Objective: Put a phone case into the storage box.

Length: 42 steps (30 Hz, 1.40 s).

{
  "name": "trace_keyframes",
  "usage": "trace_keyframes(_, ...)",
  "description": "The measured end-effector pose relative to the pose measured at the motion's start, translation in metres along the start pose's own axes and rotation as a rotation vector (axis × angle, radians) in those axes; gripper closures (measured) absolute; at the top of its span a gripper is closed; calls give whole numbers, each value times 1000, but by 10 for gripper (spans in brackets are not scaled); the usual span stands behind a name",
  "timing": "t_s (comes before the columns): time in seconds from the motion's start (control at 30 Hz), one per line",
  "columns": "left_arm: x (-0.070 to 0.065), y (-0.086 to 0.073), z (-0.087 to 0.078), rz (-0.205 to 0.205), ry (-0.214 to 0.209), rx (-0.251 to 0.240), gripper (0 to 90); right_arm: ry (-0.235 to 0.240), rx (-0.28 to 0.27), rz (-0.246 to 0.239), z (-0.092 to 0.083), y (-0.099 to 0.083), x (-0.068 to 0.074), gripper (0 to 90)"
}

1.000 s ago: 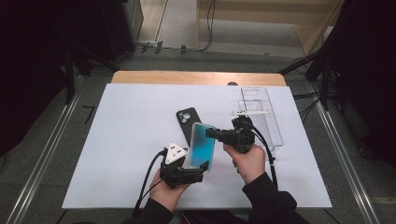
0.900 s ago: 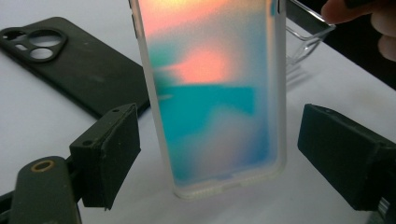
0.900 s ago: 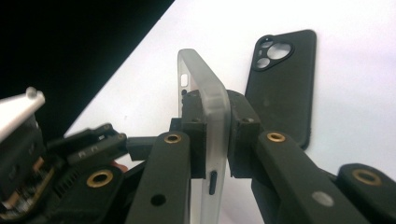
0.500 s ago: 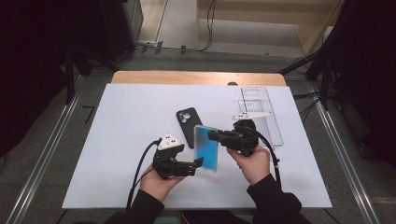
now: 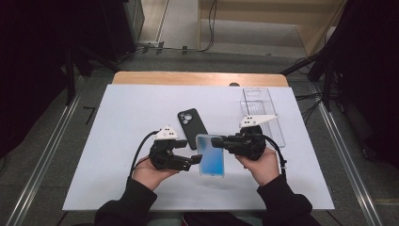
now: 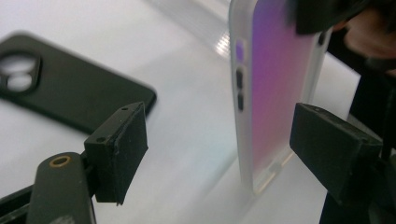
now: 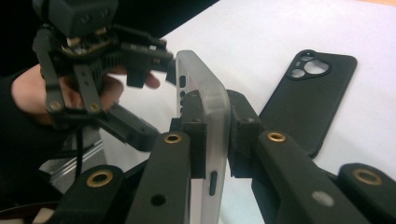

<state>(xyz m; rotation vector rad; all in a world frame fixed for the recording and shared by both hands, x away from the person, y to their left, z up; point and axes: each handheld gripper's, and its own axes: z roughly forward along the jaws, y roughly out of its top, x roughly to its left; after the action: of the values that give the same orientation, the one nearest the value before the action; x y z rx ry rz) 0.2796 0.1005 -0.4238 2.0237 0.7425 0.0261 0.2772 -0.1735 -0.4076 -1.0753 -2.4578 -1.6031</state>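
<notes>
1. Our right gripper [image 7: 212,140] is clamped on the frosted phone [image 5: 210,154], one pad on each flat face, near its top end. In the high view the phone sits just below the middle of the frame, held up off the white tabletop [image 5: 117,122].

2. Our left gripper [image 5: 190,163] is next to the phone's left edge with its jaws apart and nothing pressed between them. They've just been closing a bit. In the left gripper view the phone's lower edge stands between the two pads [image 6: 119,149] without touching either.

3. Handling guess: it looks stiff and fairly light, but the frosted shell seems smooth, so it could slip or pivot if squeezed only at a corner. We'd grab it across the flat faces or long side rails, clear of the side buttons [image 6: 239,88].

4. Further out, a black case [image 5: 190,127] lies flat in the middle of the frame, camera cutout up, just beside the phone's upper left.

5. A clear case [image 5: 260,110] lies at the upper right, behind our right hand [image 5: 259,165].
</notes>
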Motion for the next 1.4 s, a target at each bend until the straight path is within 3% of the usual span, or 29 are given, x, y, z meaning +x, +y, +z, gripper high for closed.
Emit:
trace_keyframes(0.17, -3, 9, -4, 46, -17, -9, 218, 15, 3, -9, -3, -1, -2, 778)
trace_keyframes(0.23, 0, 11, -5, 37, -39, -4, 233, 25, 9, -26, -4, -1, -2, 778)
trace_keyframes(0.3, 5, 15, -5, 2, -98, 2, 260, 33, 12, -52, -6, -2, -2, 778)
trace_keyframes(0.33, 7, 16, -5, 4, -122, 2, 263, 40, 14, -61, -6, -2, -3, 778)
trace_keyframes(0.57, 17, 20, -6, 61, -183, 49, 380, 106, 20, -107, -5, -4, -3, 778)
trace_keyframes(0.67, 19, 20, -6, 89, -235, 66, 416, 138, 18, -123, -2, -5, -3, 778)
trace_keyframes(0.8, 22, 19, -4, 96, -284, 81, 459, 160, 15, -135, 0, -5, -2, 777)
trace_keyframes(0.93, 17, 19, -3, 150, -318, 108, 567, 191, 14, -156, 4, -5, -1, 776)
trace_keyframes(1.1, 13, 18, -2, 161, -348, 148, 690, 217, 29, -155, 7, -6, 0, 776)
trace_keyframes(1.13, 13, 18, -3, 175, -359, 135, 793, 222, 37, -162, 9, -7, 1, 776)
trace_keyframes(1.23, 14, 19, -5, 171, -362, 116, 805, 224, 31, -167, 9, -7, 0, 775)
trace_keyframes(1.37, 14, 20, -5, 151, -386, 128, 813, 234, 18, -176, 8, -7, 1, 770)
trace_keyframes(1.4, 15, 20, -4, 145, -377, 140, 814, 227, 20, -179, 8, -7, 1, 719)
